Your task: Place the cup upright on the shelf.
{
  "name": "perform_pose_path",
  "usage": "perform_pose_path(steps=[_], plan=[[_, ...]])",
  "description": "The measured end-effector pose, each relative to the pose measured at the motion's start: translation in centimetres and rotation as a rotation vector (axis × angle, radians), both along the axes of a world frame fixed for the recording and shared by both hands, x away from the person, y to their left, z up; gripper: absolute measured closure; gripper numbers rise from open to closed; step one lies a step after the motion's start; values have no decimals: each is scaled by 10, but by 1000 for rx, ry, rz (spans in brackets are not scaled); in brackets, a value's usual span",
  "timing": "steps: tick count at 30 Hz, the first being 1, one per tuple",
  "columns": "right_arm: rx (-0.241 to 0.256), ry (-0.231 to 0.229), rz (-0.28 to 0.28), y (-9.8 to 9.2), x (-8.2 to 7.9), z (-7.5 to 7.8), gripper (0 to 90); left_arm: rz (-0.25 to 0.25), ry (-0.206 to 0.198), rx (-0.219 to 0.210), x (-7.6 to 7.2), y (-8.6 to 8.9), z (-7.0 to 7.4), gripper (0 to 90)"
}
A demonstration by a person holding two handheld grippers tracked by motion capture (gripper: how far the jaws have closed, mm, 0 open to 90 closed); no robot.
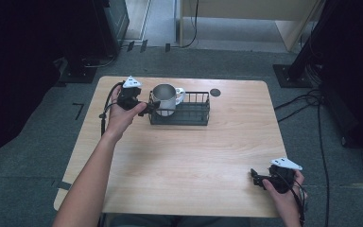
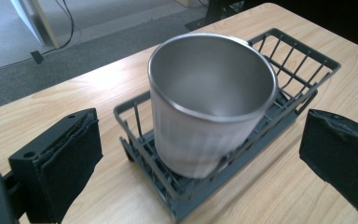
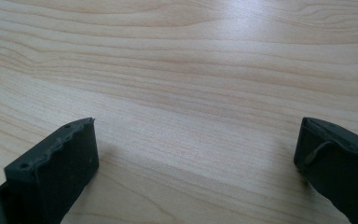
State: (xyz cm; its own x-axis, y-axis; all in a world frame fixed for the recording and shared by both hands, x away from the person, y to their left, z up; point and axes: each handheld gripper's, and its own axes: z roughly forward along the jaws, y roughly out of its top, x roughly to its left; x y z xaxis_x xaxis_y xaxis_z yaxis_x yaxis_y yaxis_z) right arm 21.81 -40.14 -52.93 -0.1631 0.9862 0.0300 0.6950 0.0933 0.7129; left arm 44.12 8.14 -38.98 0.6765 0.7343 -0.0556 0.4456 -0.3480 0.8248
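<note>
A steel mug with a pale handle stands in the left end of a dark grey wire basket at the back of the wooden table. My left gripper is just left of the basket, open. Its black pads stand wide on either side of the mug without touching it. The mug's lower part looks slightly blurred. My right gripper is open low over bare wood at the table's front right corner, with nothing between its jaws.
A small dark round disc lies on the table just behind the basket's right end. Cables and dark furniture bases stand on the grey floor around the table.
</note>
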Motion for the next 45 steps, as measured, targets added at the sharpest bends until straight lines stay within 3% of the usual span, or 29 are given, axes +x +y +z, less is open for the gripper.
perform_pose_path(steps=[6,16,22,30,45], plan=[[-2,-1,1,0,0,0,0,11,-9,10,-16,10,-8,0],[-2,-1,2,0,0,0,0,47,13,7,-42,27,-30,0],[-2,-2,2,0,0,0,0,89,25,-6,-57,40,-42,0],[-2,-2,2,0,0,0,0,135,34,13,-77,61,-57,0],[0,-2,-4,0,1,0,0,230,85,3,-123,104,-89,0]])
